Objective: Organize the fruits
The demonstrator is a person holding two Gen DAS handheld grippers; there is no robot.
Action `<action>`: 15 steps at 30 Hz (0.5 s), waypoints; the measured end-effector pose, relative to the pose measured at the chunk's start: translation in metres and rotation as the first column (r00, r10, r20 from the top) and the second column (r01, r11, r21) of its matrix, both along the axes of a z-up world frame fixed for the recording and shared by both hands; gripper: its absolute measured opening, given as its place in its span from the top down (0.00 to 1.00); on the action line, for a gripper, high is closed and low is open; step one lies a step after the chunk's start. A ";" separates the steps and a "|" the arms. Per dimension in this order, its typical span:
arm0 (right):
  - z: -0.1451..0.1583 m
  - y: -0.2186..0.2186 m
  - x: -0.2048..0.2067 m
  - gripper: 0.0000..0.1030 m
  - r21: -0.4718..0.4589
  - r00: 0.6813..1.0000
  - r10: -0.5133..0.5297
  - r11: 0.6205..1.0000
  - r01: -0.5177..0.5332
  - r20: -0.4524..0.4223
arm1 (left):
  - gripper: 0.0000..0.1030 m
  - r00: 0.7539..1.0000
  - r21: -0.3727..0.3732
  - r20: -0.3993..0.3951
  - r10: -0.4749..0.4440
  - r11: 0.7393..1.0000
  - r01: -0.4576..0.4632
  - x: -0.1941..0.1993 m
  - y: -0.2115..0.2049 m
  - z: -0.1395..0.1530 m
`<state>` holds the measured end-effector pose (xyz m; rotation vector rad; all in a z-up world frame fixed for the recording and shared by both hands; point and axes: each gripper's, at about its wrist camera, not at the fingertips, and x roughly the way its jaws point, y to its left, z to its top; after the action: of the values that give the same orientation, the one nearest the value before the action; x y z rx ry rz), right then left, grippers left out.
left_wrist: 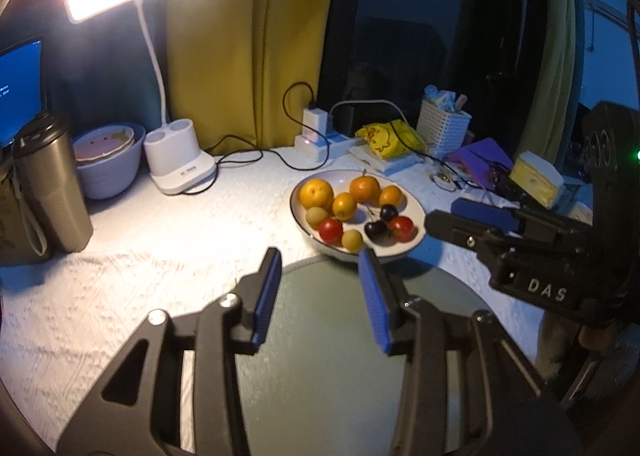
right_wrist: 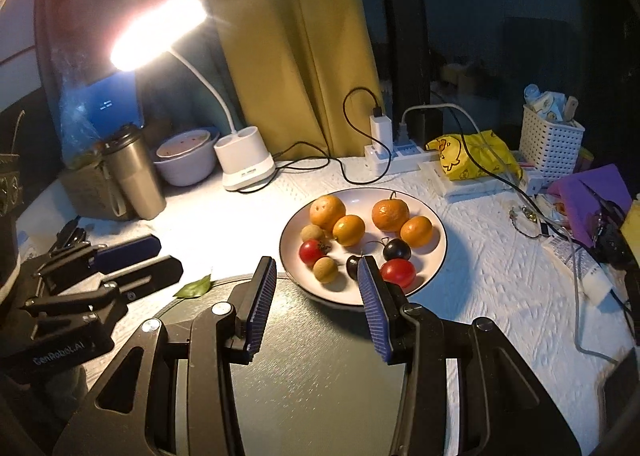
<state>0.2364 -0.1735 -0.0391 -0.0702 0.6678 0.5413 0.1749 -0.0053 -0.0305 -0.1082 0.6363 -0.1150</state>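
Note:
A white plate (left_wrist: 412, 244) (right_wrist: 436, 256) holds several oranges (left_wrist: 316, 194) (right_wrist: 327, 212), two red tomatoes (left_wrist: 330, 230) (right_wrist: 397, 273), two dark cherries (left_wrist: 375, 231) (right_wrist: 396, 249) and two small tan longans (left_wrist: 352, 240) (right_wrist: 325, 269). A grey-green round plate (left_wrist: 320, 356) (right_wrist: 316, 368) lies in front of it, with nothing on it, under both grippers. My left gripper (left_wrist: 320, 260) is open and empty, just short of the fruit plate. My right gripper (right_wrist: 316, 268) is open and empty at the plate's near rim. Each gripper also shows in the other's view, the right one (left_wrist: 468, 218) and the left one (right_wrist: 156, 256).
A lit desk lamp (left_wrist: 176, 160) (right_wrist: 244, 164), a steel tumbler (left_wrist: 52, 188) (right_wrist: 134, 176) and a white bowl (left_wrist: 108, 160) (right_wrist: 186, 160) stand at the back left. A power strip with cables (left_wrist: 320, 140) (right_wrist: 396, 152), a yellow bag (right_wrist: 468, 156), a white basket (right_wrist: 550, 140) and clutter stand at the back right. A green leaf (right_wrist: 194, 288) lies on the cloth.

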 end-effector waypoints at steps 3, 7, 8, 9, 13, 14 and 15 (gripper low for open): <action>0.005 -0.001 -0.011 0.56 0.002 1.000 0.005 1.000 -0.005 0.013 | 0.59 1.000 0.005 0.003 0.000 1.000 0.000 -0.011 -0.003 0.002; 0.014 -0.002 -0.027 0.56 0.007 0.999 0.011 1.000 -0.011 0.033 | 0.56 1.000 0.008 0.021 0.009 1.000 -0.009 -0.027 -0.005 0.008; 0.016 -0.002 -0.030 0.56 0.007 0.999 0.012 1.000 -0.013 0.039 | 0.52 1.000 0.004 0.029 0.012 1.000 -0.012 -0.031 -0.005 0.010; 0.018 -0.002 -0.035 0.56 0.008 0.999 0.014 1.000 -0.014 0.046 | 0.47 0.999 0.000 0.035 0.013 1.000 -0.013 -0.034 -0.005 0.012; 0.029 -0.004 -0.051 0.56 0.010 0.997 0.017 1.000 -0.018 0.075 | 0.24 0.996 -0.025 0.083 0.022 0.999 -0.020 -0.052 -0.005 0.025; 0.032 -0.005 -0.055 0.56 0.012 0.996 0.017 1.000 -0.018 0.084 | 0.24 0.995 -0.026 0.097 0.022 0.999 -0.020 -0.057 -0.005 0.029; 0.034 -0.005 -0.058 0.56 0.012 0.996 0.017 1.000 -0.018 0.090 | 0.23 0.994 -0.024 0.108 0.023 0.999 -0.020 -0.060 -0.006 0.032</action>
<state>0.1786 -0.1787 -0.0050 -0.0874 0.5766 0.5560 0.1145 -0.0112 0.0012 -0.1303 0.5259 -0.1067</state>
